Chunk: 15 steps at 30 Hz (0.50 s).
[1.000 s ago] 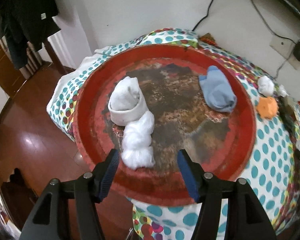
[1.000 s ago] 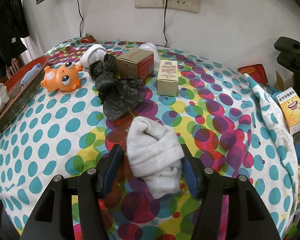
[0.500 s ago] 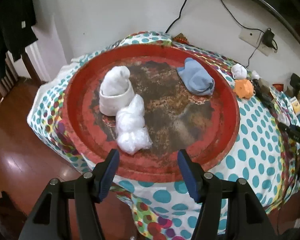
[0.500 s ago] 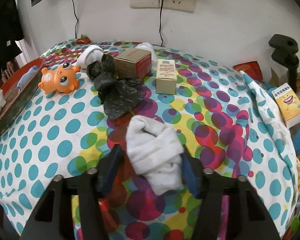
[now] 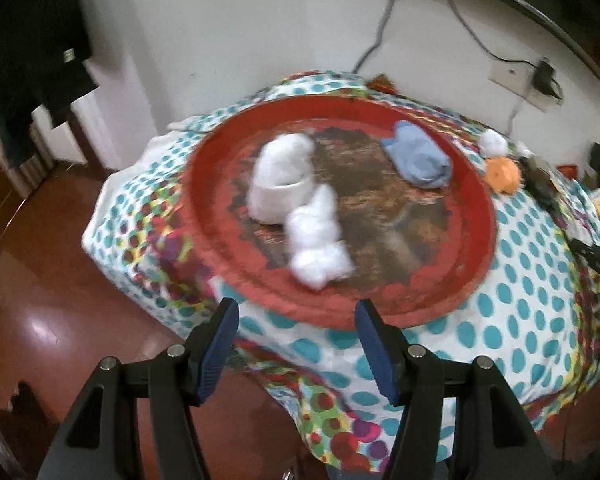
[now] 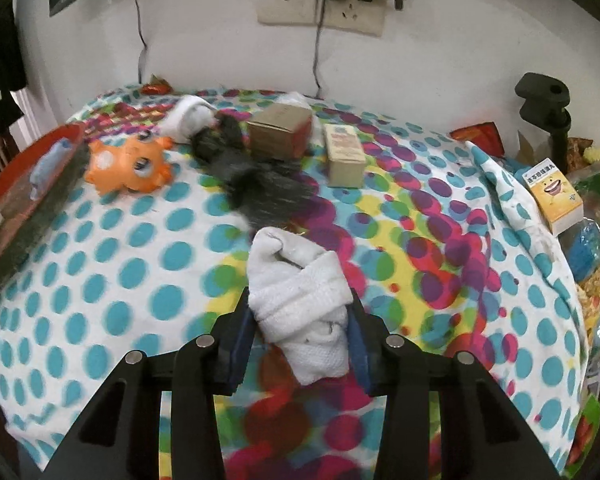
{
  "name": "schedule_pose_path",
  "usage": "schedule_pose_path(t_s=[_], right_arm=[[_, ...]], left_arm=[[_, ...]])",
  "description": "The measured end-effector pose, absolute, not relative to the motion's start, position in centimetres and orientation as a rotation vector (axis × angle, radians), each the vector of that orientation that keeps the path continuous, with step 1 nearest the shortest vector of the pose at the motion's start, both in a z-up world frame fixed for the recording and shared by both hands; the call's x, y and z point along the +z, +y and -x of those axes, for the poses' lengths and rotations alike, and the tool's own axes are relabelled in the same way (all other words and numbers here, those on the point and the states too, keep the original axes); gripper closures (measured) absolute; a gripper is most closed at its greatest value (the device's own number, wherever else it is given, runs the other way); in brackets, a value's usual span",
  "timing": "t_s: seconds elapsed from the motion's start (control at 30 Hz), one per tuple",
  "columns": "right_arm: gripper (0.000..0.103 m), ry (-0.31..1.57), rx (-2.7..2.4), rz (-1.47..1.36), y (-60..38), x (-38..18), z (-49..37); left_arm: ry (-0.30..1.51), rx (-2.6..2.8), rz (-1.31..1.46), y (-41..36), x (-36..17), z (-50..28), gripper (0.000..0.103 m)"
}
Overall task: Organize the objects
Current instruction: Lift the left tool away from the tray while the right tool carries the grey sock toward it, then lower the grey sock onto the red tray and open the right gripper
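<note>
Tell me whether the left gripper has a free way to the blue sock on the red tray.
Probably yes: the left gripper is open and empty, though the white socks lie nearer, left of a straight path to the blue sock on the red tray.

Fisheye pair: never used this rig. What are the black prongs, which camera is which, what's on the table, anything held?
The prongs are the fingers of two handheld grippers, each carrying its own camera.

Left view: left gripper open, holding nothing, facing a red tray with two white socks and a blue sock.

Right view: right gripper shut on a white sock bundle over the dotted tablecloth. Farther off lie an orange toy, black bag and two boxes.
</note>
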State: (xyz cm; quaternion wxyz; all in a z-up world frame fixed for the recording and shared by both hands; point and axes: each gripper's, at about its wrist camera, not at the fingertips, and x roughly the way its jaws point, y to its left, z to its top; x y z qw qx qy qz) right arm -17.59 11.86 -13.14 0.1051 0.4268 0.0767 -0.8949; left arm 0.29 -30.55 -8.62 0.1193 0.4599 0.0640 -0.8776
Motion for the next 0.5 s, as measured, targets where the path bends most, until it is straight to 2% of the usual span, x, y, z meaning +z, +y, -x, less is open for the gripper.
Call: schedule_pose_path(t_s=[0.27,0.5], right_arm=[[0.063,0.103,-2.542,-1.183,6.2,-10.5,15.5],[0.063,0.208,-2.43,-1.09,-0.8,-8.8,13.3]], left_arm=[[0.222,-2.515,-1.347,-32.0,-10.1,-1.9,0.041],[0.245,-2.473,-1.342,-33.5,-10.4,-2.3,0.041]])
